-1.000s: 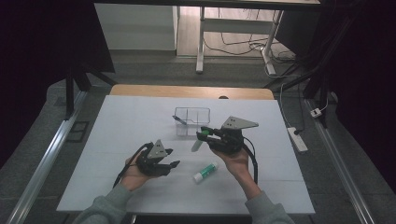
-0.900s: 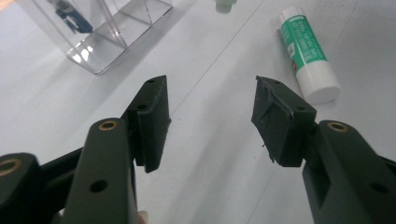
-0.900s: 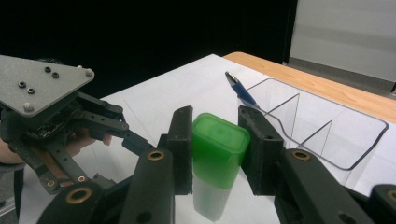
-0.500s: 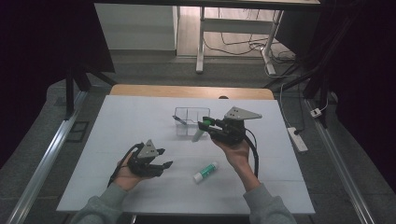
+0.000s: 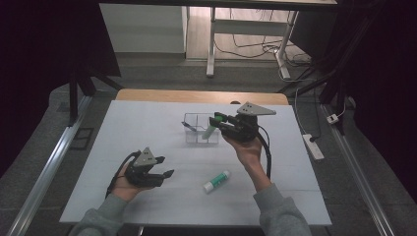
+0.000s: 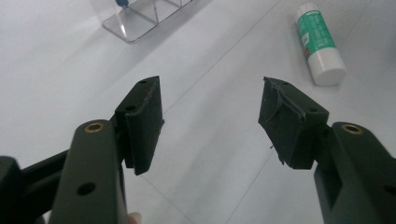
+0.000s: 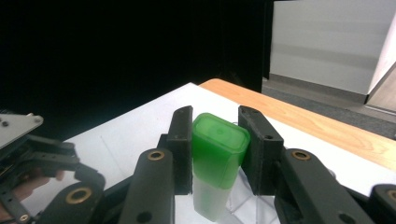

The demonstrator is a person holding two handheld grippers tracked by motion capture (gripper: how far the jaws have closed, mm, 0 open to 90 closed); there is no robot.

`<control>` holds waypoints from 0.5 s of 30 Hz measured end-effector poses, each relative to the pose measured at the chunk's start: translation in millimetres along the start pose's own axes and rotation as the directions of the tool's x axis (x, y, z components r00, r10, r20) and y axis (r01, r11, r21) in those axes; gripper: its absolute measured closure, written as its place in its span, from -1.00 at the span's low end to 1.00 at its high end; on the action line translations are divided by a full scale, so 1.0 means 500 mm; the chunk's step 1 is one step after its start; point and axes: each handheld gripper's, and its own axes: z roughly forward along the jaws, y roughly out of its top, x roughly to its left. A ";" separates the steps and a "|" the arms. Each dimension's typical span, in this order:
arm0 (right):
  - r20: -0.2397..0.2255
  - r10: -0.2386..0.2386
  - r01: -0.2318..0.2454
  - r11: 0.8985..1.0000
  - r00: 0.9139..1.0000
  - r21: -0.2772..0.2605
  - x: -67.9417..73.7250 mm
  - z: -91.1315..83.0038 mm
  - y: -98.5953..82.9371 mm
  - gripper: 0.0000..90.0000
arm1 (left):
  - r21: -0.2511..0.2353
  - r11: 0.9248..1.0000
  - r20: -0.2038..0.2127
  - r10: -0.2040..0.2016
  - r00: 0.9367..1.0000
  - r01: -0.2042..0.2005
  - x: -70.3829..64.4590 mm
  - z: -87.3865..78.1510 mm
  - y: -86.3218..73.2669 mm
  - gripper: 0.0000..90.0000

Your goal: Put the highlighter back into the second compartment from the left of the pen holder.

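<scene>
While the right gripper jaws clamp the light, rigid green-capped glue stick at its cap, the left gripper gapes empty.

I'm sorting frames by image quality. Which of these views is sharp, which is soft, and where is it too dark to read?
High view: soft and dim; the white table is lit, both flanks fall to black. Left gripper view: bright and even, the glue stick readable, the near jaws slightly soft. Right gripper view: the green-capped tube is fairly sharp, the upper left background black.
</scene>
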 end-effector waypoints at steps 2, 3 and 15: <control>0.008 0.003 -0.003 1.000 1.000 -0.002 -0.006 0.002 0.005 0.48 | -0.001 1.000 -0.006 -0.008 1.000 0.008 0.003 -0.005 -0.005 -0.15; 0.013 0.005 -0.005 1.000 1.000 -0.006 -0.009 0.004 0.007 0.48 | -0.001 1.000 -0.008 -0.012 1.000 0.012 0.005 -0.007 -0.007 -0.16; 0.051 0.027 -0.026 0.999 0.998 -0.030 -0.038 0.033 0.033 0.48 | -0.006 0.999 -0.029 -0.051 0.998 0.051 0.023 -0.028 -0.032 -0.18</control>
